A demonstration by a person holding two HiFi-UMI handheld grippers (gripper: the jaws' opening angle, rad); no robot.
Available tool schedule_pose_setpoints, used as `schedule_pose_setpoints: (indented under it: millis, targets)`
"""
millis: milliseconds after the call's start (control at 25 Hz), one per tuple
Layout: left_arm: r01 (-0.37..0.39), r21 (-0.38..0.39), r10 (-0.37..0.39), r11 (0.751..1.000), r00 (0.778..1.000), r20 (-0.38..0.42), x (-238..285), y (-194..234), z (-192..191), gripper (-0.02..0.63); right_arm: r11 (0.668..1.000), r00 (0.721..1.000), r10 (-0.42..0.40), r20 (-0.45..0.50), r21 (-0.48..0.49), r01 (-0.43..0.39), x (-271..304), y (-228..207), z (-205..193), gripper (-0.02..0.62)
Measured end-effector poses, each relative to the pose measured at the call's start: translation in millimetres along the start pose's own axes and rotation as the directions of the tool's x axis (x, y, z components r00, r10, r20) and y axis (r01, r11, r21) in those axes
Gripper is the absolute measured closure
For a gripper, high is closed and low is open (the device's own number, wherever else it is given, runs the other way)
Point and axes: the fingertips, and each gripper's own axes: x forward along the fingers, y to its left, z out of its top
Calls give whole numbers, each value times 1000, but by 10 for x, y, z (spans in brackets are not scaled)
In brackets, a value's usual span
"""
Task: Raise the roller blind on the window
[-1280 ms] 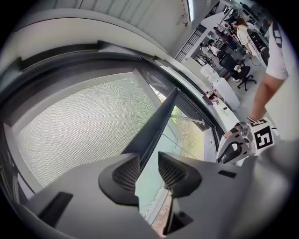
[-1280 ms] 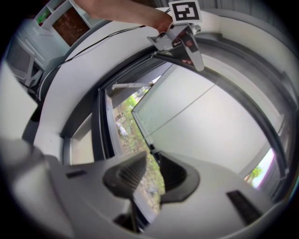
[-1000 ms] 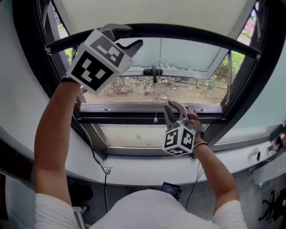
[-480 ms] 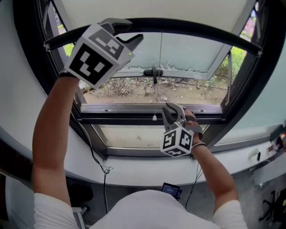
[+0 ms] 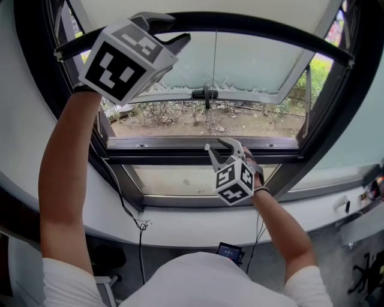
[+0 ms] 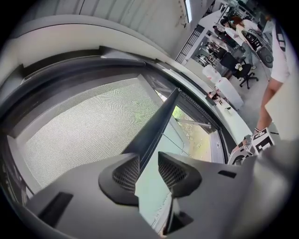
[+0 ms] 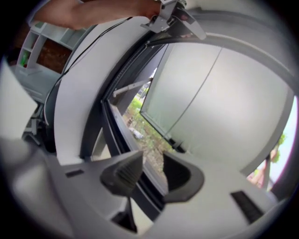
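Since the earlier frame the black bottom bar (image 5: 282, 31) of the roller blind (image 5: 210, 7) stands higher in the window. The left gripper (image 5: 171, 31) has gone up with it, and the right gripper (image 5: 221, 146) has dropped slightly and rolled.

Grippers: two, grey plastic, each with one black-and-white marker cube.

Right gripper, nearest, at the middle of the dark lower window frame (image 5: 180, 157): jaws have just been opening and now stand wide. Its own view shows only the frame behind them and nothing gripped.

White sill (image 5: 180, 231): smooth, curved, below the frame.

Left gripper, at the window's upper left corner: the ribbed pads (image 6: 127, 173) stand partly apart with the bar between them. The bar lies against one pad, and pale glass shows between it and the other.

Bar: one, straight, slim, spanning the full window width.

Blind cloth: fine pale mesh, above the bar, covering only the top edge of the window.

Cord (image 5: 214, 78): one, thin, hanging from the bar's middle.

Beyond: one frosted pane swung outward, one dark handle (image 5: 206, 94), dry ground with scrub.
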Motion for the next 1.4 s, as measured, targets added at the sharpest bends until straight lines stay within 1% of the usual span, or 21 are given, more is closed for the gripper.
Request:
schedule_pose_setpoints:
  millis: [200, 320, 400, 520, 880, 920, 1000, 1160, 1400]
  targets:
    - [-11, 5, 11, 1000, 1000, 11, -23, 48, 65, 472, 990, 998, 66, -21, 124, -63, 203, 89, -58, 451]
    - [-36, 34, 35, 999, 999, 27, -41, 107, 144, 472, 977, 994, 106, -36, 188, -98, 346, 154, -114, 451]
    - [-36, 41, 35, 999, 999, 26, -36, 110, 145, 472, 966, 991, 127, -30, 232, -116, 420, 179, -111, 451]
    - [-34, 37, 33, 999, 999, 28, -34, 108, 138, 472, 955, 989, 146, -32, 266, -132, 496, 200, -114, 451]
    - [-35, 38, 33, 999, 999, 34, -34, 113, 138, 472, 963, 988, 145, -43, 234, -131, 595, 203, -120, 459]
    - [-35, 39, 34, 999, 999, 34, -34, 114, 139, 472, 965, 989, 140, -42, 228, -127, 591, 197, -118, 470]
    - [-36, 38, 35, 999, 999, 36, -38, 113, 141, 472, 969, 991, 130, -34, 214, -120, 575, 188, -109, 516]
    - [-34, 29, 33, 999, 999, 38, -32, 102, 123, 472, 977, 993, 118, -22, 180, -112, 531, 196, -125, 526]
    - [-20, 1, 20, 1000, 999, 42, -36, 63, 83, 472, 989, 997, 77, -23, 127, -74, 425, 257, -166, 529]
